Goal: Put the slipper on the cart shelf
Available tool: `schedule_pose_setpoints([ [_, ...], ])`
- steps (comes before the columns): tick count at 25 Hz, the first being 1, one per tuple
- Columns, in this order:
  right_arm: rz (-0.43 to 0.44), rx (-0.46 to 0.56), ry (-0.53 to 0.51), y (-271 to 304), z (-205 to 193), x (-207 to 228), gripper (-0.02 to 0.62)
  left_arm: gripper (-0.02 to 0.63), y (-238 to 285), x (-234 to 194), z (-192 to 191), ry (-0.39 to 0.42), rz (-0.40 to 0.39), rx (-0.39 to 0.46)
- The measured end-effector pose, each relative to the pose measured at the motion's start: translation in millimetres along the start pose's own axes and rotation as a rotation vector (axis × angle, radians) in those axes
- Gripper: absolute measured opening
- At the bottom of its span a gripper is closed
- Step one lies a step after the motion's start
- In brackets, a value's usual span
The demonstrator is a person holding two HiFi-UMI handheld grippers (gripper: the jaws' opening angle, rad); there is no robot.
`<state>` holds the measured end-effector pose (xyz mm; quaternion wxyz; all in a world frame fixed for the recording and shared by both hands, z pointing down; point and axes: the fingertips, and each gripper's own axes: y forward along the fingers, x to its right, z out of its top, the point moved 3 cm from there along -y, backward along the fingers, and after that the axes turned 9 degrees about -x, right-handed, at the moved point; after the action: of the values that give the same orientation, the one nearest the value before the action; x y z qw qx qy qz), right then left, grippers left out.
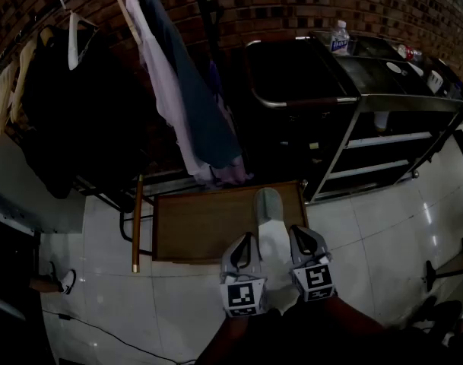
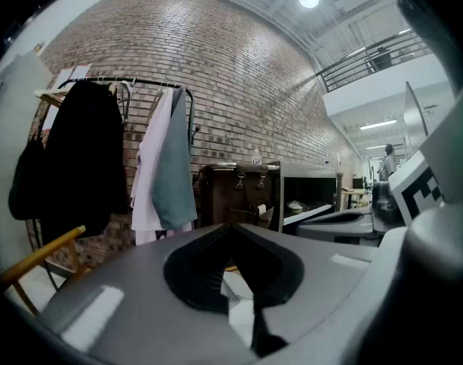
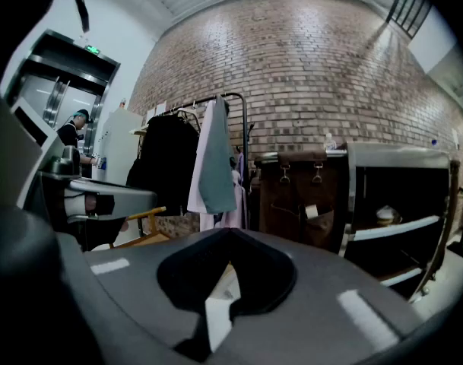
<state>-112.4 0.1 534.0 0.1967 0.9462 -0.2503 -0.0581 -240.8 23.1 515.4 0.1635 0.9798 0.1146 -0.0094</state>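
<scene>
Pale grey, round-toed slipper [image 1: 269, 223]: lies lengthwise between the two tools, toe over the near edge of a low brown wooden tabletop [image 1: 201, 223]. Whether it rests there or is lifted cannot be told.

Left tool [image 1: 245, 245] and right tool [image 1: 299, 238]: grey, each with a marker cube, one close on either side of the slipper. Both are clenched, with nothing gripped in their own jaws. Judged purpose: the closed tools flank the slipper to carry it pinched between them.

Black metal cart with steel rails [image 1: 383, 101]: stands beyond the tabletop, well apart from the slipper. Its pale steel shelves [image 1: 387, 139] face the person and look mostly bare. One small pale item sits on a shelf, too small to identify. The slipper is not yet on any shelf.

Clear plastic water bottle [image 1: 339, 36]: upright on the cart top, among small unidentified items.

Hanging garments on a rail [image 1: 178, 90]: left of the cart, against the brick wall.
</scene>
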Motion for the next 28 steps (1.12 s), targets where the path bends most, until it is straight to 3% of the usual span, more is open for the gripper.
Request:
schedule_pose_setpoints([
  [7,0.041,-0.147,0.044,19.2,-50.0,3.9,0.013,0.015,3.2,-4.8,-19.3,-0.014,0.024,-0.034],
  [10,0.070,-0.206,0.109,23.1,-71.9,6.6,0.133,0.015,1.2,-2.7,-26.8,-0.030,0.022,-0.055],
  [12,0.078,-0.245,0.181,25.2,-85.2,9.3,0.155,0.015,0.8,-2.0,-23.3,-0.024,0.021,-0.043],
  [15,0.106,-0.305,0.342,29.6,-104.9,10.2,0.188,0.015,1.5,-0.5,-21.2,-0.026,0.014,-0.039],
  [18,0.132,-0.377,0.574,31.8,-128.1,7.2,0.239,0.015,0.2,-2.0,-25.2,-0.021,0.014,-0.052],
  [23,0.127,-0.475,0.918,36.4,-180.5,7.3,0.245,0.015,-3.4,-5.8,-21.0,-0.016,0.015,-0.039],
  [28,0.128,-0.526,1.089,45.1,-216.6,2.9,0.245,0.015,-5.5,-6.7,-22.2,-0.024,0.014,-0.041],
])
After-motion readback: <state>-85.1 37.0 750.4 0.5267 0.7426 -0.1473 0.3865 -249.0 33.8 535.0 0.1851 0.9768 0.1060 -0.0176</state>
